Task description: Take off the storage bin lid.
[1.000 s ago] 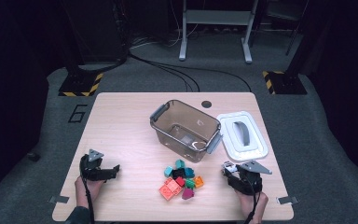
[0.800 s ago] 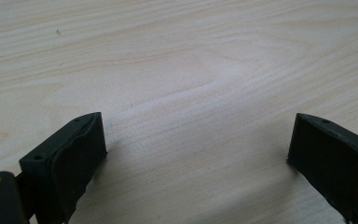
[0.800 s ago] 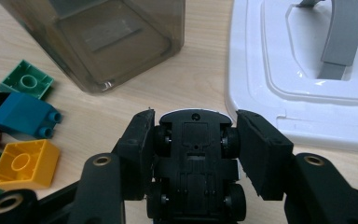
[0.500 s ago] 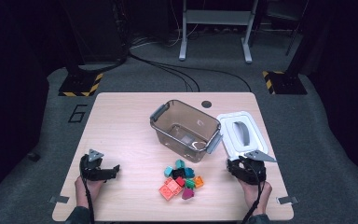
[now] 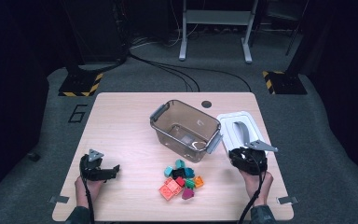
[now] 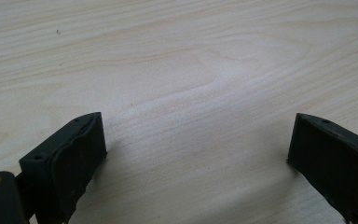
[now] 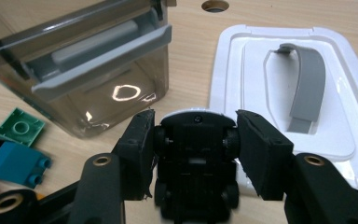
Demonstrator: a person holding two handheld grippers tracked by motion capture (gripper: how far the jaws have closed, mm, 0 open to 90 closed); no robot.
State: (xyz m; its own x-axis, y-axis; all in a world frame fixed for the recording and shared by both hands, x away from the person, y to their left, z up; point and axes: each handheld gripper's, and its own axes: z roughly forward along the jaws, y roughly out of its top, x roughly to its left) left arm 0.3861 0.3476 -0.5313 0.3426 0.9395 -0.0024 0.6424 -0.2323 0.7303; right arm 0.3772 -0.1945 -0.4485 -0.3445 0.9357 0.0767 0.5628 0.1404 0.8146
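My right gripper is shut on a small black toy car with a white top, its pads pressing on the car's two sides. In the high view the right gripper hangs just off the near corner of the white lid, right of the clear brown bin. The bin's grey latch and wall are close ahead on the left. My left gripper rests low at the table's front left. Its jaws stand wide open over bare wood.
A pile of several coloured bricks lies in front of the bin, with a green brick and a blue brick nearest my right gripper. The lid lies flat with its grey handle up. A cable hole is at the far edge.
My right gripper has risen and moved away from the front edge toward the lid, still holding the toy car. The left gripper has stayed in place.
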